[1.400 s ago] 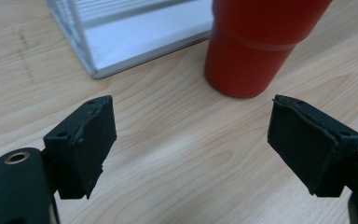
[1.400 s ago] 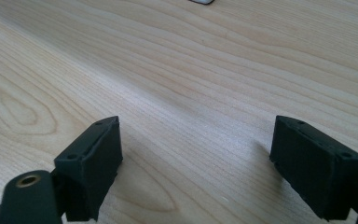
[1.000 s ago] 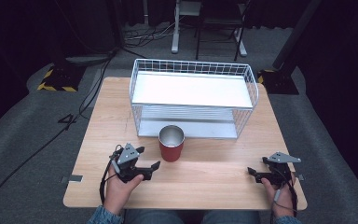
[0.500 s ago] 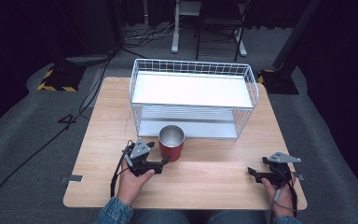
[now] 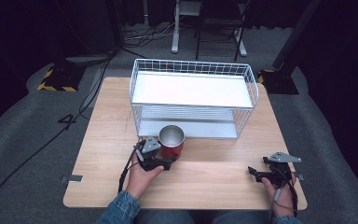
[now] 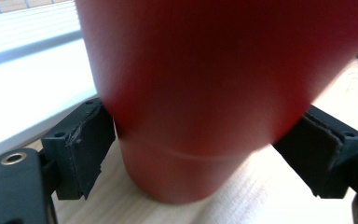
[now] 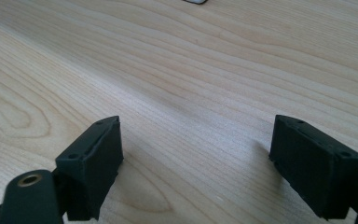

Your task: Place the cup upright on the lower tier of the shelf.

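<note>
A red metal cup (image 5: 171, 141) stands upright on the wooden table (image 5: 214, 182), just in front of the wire shelf rack (image 5: 193, 65). My left gripper (image 5: 169, 158) is open, its two jaws on either side of the cup's lower wall. In the left gripper view the cup (image 6: 214, 79) sits between the black pads (image 6: 91, 144), which lie close against it; its base rests on the wood. My right gripper (image 5: 254, 173) lies open near the table's front right corner, with bare table (image 7: 200, 84) between its jaws.
The white wire rack has a white top shelf (image 5: 191, 89) and a lower shelf (image 5: 186, 128), and spans the table's far half. Cables run across the grey floor (image 5: 37, 135) at the left. A chair base (image 5: 205, 28) stands behind the table.
My left gripper has moved forward and right from the table's front until its jaws came round the red cup. The right gripper has stayed still.
</note>
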